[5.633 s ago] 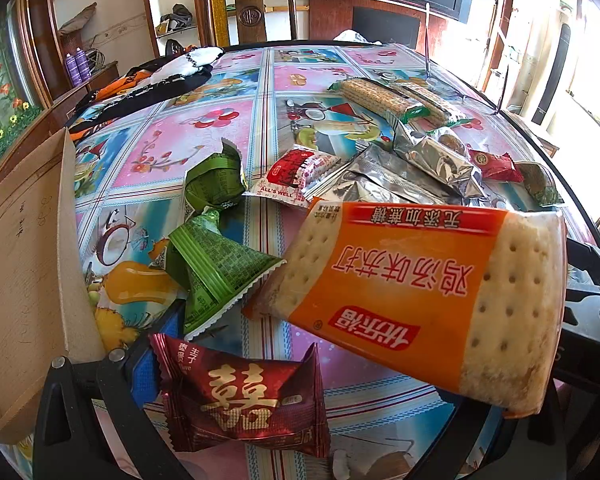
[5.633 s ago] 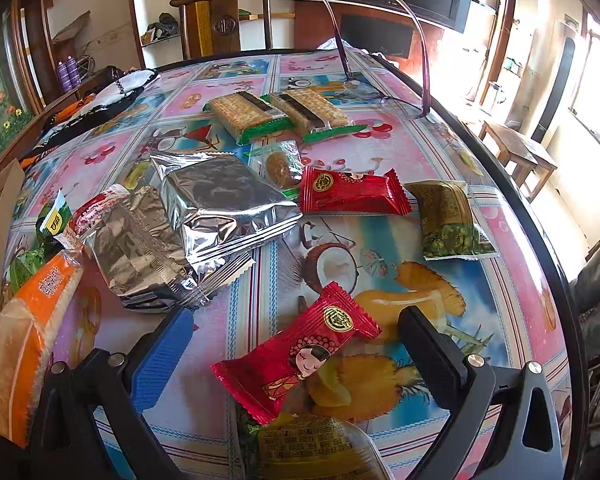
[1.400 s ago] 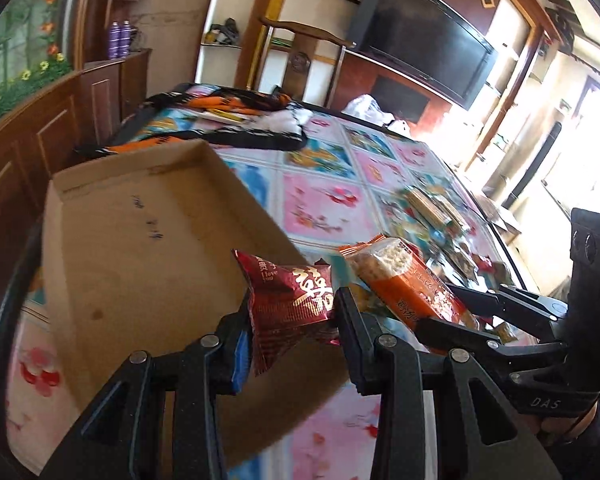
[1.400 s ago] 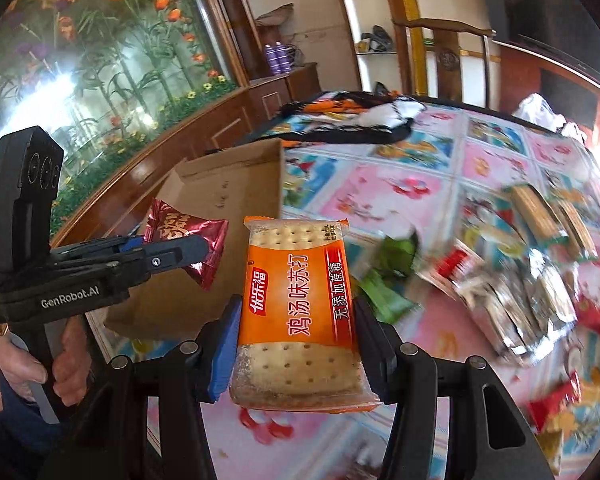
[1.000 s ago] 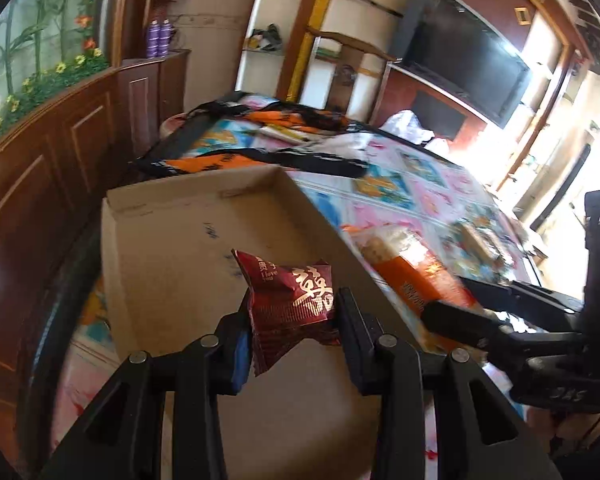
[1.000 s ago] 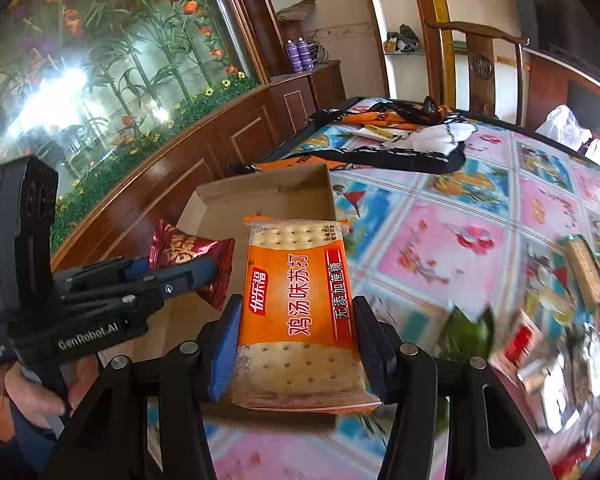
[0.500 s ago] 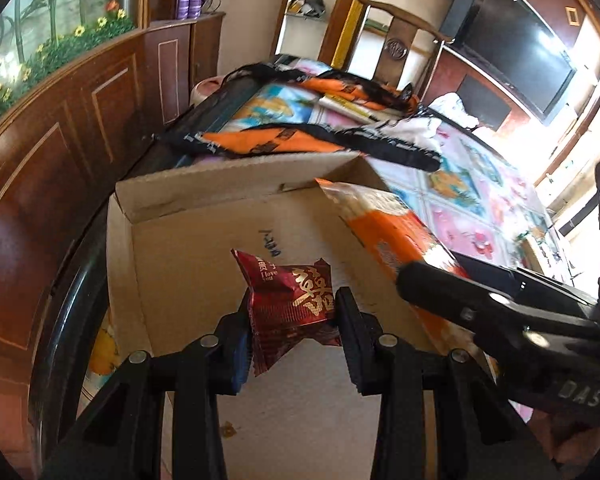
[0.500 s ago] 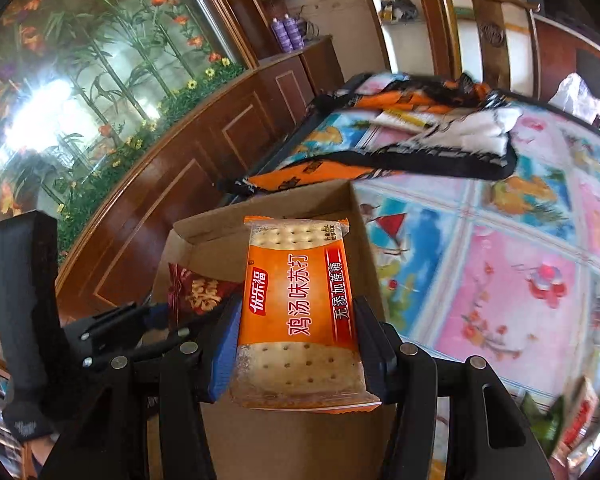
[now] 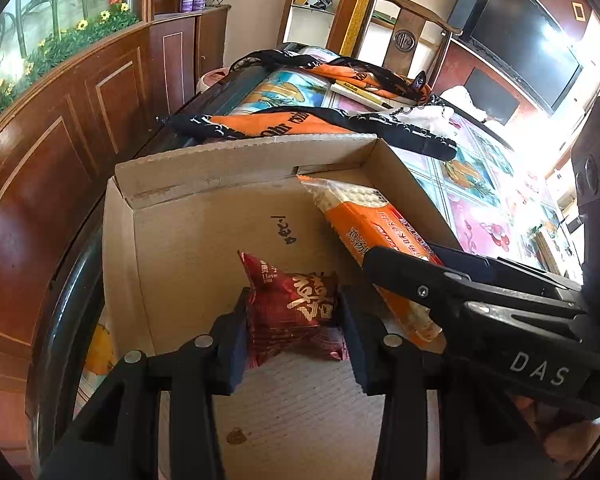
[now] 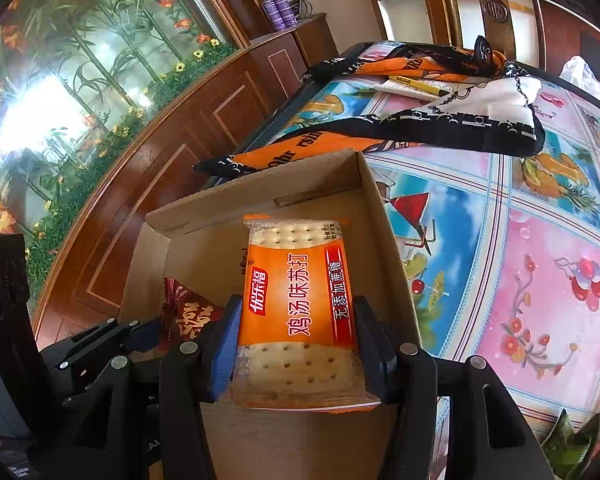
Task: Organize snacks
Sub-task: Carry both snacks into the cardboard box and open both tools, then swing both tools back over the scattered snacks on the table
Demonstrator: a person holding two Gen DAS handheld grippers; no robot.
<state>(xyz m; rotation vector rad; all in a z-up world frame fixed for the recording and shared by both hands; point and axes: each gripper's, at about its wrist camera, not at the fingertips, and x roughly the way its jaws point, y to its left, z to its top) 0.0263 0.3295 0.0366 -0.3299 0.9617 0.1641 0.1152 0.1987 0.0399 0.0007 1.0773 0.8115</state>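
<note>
My left gripper (image 9: 294, 344) is shut on a dark red candy packet (image 9: 294, 304) and holds it inside the open cardboard box (image 9: 204, 184), just above the floor. My right gripper (image 10: 296, 344) is shut on an orange cracker pack (image 10: 296, 304) and holds it over the box (image 10: 384, 232), to the right of the left gripper. The cracker pack (image 9: 364, 228) and the right gripper's fingers (image 9: 440, 284) show at the right of the left wrist view. The red packet (image 10: 188, 312) shows at the left of the right wrist view.
The box sits at the table's left edge beside a wooden cabinet (image 9: 60, 152). Orange, black and white scarves (image 10: 440, 116) lie behind the box. The fruit-patterned tablecloth (image 10: 540, 240) stretches right. A green snack packet (image 10: 572, 436) lies at the lower right.
Both grippers have moved deeper into the box and lower, still holding their packets. The cracker pack now sits over the box floor beside the red packet.
</note>
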